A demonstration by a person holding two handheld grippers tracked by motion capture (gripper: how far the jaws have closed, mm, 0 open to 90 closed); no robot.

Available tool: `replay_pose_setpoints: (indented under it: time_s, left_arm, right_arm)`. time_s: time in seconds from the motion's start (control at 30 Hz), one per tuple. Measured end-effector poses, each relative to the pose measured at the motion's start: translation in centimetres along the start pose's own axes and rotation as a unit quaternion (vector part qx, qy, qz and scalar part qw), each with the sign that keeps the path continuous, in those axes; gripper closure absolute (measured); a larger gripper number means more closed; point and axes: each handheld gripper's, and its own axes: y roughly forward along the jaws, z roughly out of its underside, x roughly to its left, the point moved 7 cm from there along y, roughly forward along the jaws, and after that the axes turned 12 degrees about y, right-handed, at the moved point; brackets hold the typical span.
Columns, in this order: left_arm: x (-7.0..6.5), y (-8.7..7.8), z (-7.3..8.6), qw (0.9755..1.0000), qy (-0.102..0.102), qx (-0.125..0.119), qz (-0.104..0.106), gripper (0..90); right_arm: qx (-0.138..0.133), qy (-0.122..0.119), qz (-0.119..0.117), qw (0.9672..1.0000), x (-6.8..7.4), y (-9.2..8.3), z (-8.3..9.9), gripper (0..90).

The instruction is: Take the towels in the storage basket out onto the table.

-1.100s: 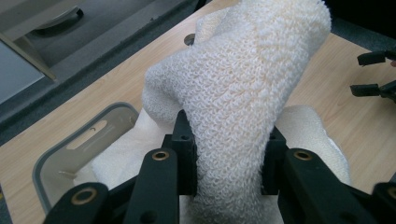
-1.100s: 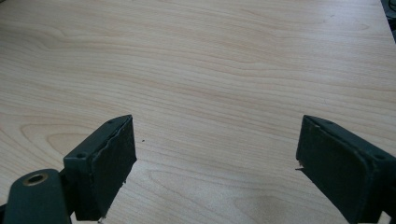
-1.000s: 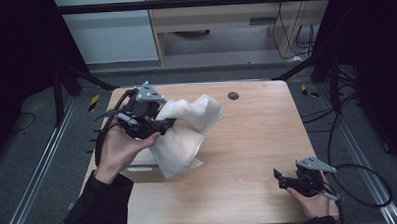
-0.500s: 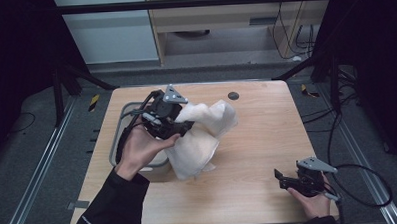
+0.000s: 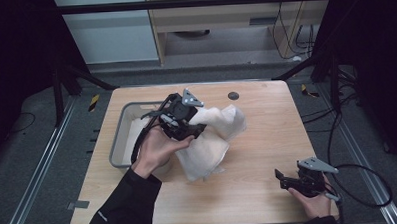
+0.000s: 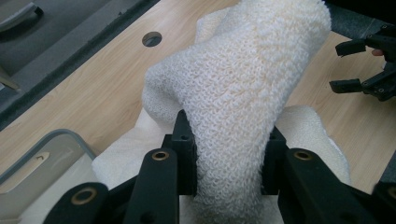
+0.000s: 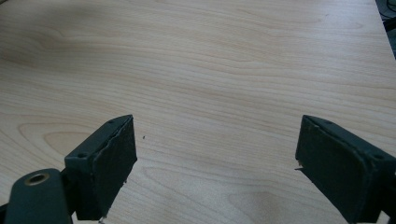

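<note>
A cream terry towel (image 5: 212, 141) hangs bunched from my left gripper (image 5: 199, 129) over the middle of the wooden table (image 5: 267, 124), its lower end resting on the wood. In the left gripper view the black jaws pinch a thick fold of the towel (image 6: 243, 84) from both sides, so that gripper (image 6: 229, 135) is shut on it. My right gripper (image 5: 281, 179) rests near the table's front right corner, well apart from the towel. Its jaws stand wide open over bare wood (image 7: 217, 154), with nothing between them.
A grey plastic bin (image 5: 118, 140) sits at the table's left, just behind my left hand, with something pale inside. A dark round hole (image 5: 233, 96) marks the table's far edge. Metal frame rails run along both sides on the floor.
My left hand has carried the towel rightward and a little down, from beside the bin toward the table's middle. The right gripper has stayed where it was.
</note>
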Motion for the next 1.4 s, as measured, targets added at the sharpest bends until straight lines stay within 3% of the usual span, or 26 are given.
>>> replay_pose_setpoints:
  time_s: [0.87, 1.07, 1.4]
  left_arm:
    - [-1.7, 6.3, 0.6, 0.9996, -0.008, 0.009, 0.024, 67.1]
    - [-2.0, 7.8, 1.2, 0.9993, -0.002, 0.019, 0.031, 66.9]
    - [-2.2, 10.9, 3.0, 0.9989, -0.02, 0.024, 0.035, 66.2]
  right_arm:
    - [0.002, -0.013, 0.003, 0.9999, -0.1, 0.0, 0.2, 12.5]
    - [0.002, -0.015, 0.004, 0.9999, -0.1, 0.0, 0.2, 12.5]
    - [0.004, -0.018, 0.007, 0.9998, -0.2, 0.1, 0.2, 12.6]
